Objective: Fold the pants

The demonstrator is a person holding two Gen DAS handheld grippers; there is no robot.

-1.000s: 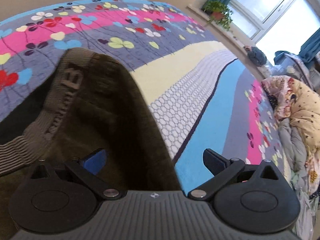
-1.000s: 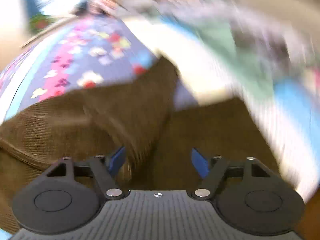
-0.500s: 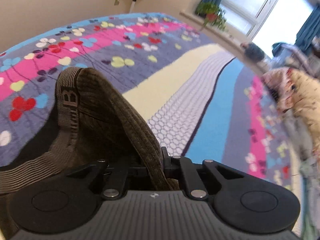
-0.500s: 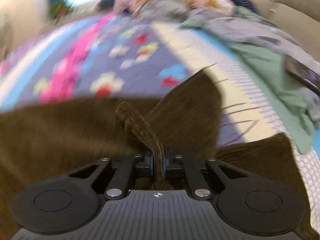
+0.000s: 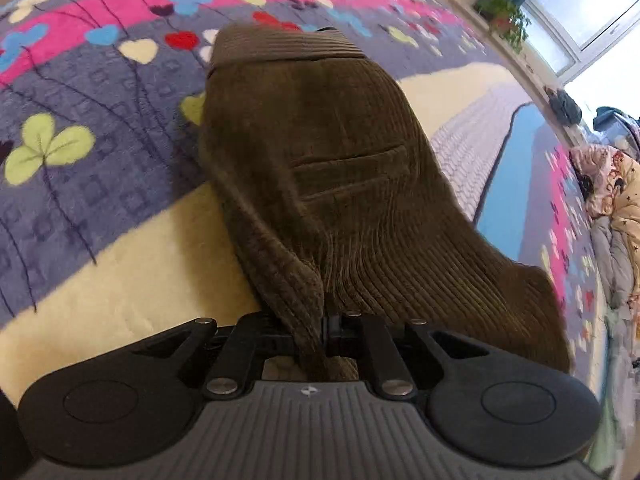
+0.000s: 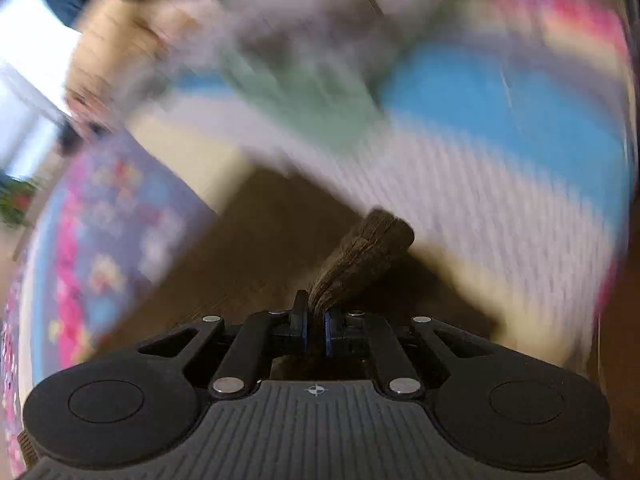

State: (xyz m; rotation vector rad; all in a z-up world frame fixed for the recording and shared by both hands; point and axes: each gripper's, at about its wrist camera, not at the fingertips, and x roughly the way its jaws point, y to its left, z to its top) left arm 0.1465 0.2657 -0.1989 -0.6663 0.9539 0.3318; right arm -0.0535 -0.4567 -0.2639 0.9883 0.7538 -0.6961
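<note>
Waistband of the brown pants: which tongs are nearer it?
Left, apparently: left tongs pinch the pants with the waistband ahead; right tongs pinch fabric with no waistband in view.

The right wrist view is blurred: the clothes pile (image 6: 304,80) cannot be read. In the left wrist view, the pants (image 5: 340,184) hide the fingertips.

So we've got loads of open bedspread (image 5: 100,208) to the left of the brown pants (image 5: 328,152) and beyond them, nothing sitting on it there. Our right side is the tight bit: a heap of clothes and bedding (image 5: 612,208) lines that edge. The right camera is too blurry to judge gaps.
</note>
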